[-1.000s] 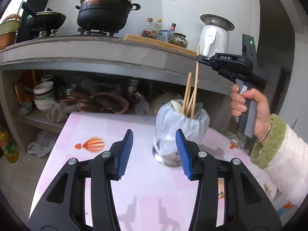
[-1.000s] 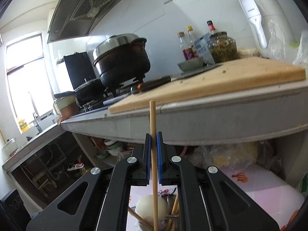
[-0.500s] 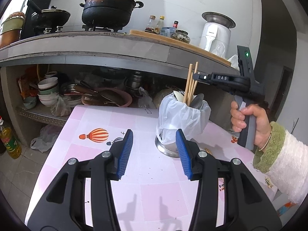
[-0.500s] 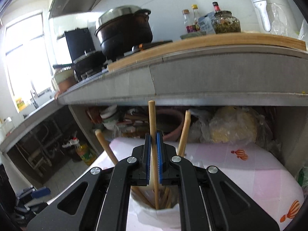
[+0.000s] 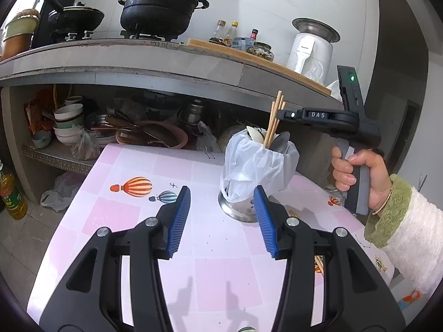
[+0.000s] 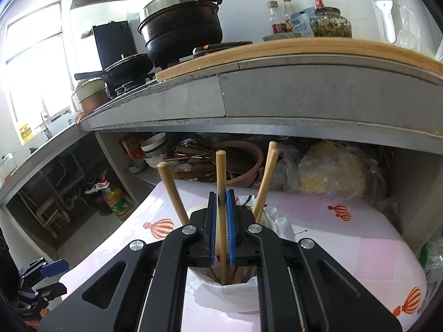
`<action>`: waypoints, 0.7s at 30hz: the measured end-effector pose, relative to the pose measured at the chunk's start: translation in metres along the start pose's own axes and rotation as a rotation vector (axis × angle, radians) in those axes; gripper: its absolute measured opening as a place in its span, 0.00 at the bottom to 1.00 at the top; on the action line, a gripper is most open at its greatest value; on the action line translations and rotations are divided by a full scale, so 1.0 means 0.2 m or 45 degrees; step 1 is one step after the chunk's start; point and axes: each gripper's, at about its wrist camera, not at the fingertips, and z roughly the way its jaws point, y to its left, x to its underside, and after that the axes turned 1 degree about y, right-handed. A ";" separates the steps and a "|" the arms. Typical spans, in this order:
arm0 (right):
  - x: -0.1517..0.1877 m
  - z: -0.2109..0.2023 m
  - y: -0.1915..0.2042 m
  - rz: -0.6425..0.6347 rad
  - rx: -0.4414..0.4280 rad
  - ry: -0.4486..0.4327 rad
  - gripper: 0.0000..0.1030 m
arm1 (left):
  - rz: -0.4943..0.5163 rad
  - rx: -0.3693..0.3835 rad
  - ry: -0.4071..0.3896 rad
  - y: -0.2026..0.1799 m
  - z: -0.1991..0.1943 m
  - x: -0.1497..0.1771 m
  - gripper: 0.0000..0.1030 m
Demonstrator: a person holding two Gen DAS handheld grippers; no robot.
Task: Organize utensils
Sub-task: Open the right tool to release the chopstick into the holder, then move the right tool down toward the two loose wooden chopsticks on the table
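Note:
A metal utensil holder (image 5: 241,210) lined with a white plastic bag (image 5: 254,163) stands on the pink table (image 5: 133,210). It holds several wooden chopsticks (image 5: 272,121) and spoons. My right gripper (image 6: 221,207) is shut on one upright chopstick (image 6: 221,171) whose lower end is inside the holder (image 6: 227,293); it also shows in the left wrist view (image 5: 282,114). My left gripper (image 5: 221,218) is open and empty, just in front of the holder. More chopsticks (image 5: 318,260) lie on the table behind my left gripper's right finger.
A concrete counter (image 5: 166,63) overhangs the table's far side, with pots (image 5: 159,5), bottles and a wooden board on it. The shelf beneath holds bowls (image 5: 67,121) and pans. An oil bottle (image 5: 12,193) stands on the floor at left.
My right gripper has lowered the chopstick into the holder. My left gripper has drawn back a little from the holder and stayed open.

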 end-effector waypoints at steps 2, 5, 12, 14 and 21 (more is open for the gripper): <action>-0.01 -0.03 -0.01 0.014 0.000 -0.016 0.28 | 0.000 0.000 0.000 0.00 0.00 0.00 0.44; -0.02 -0.09 -0.01 0.021 -0.005 -0.046 0.32 | -0.005 0.002 0.001 -0.01 -0.01 0.01 0.44; 0.00 -0.29 -0.06 0.047 0.004 -0.099 0.34 | -0.009 0.010 0.007 -0.02 -0.01 0.02 0.44; 0.06 -0.38 -0.08 0.058 0.023 -0.103 0.34 | -0.005 0.014 0.012 -0.03 -0.01 0.03 0.44; 0.40 -0.64 -0.19 0.103 0.137 -0.010 0.35 | 0.009 0.050 0.061 -0.08 0.04 0.06 0.45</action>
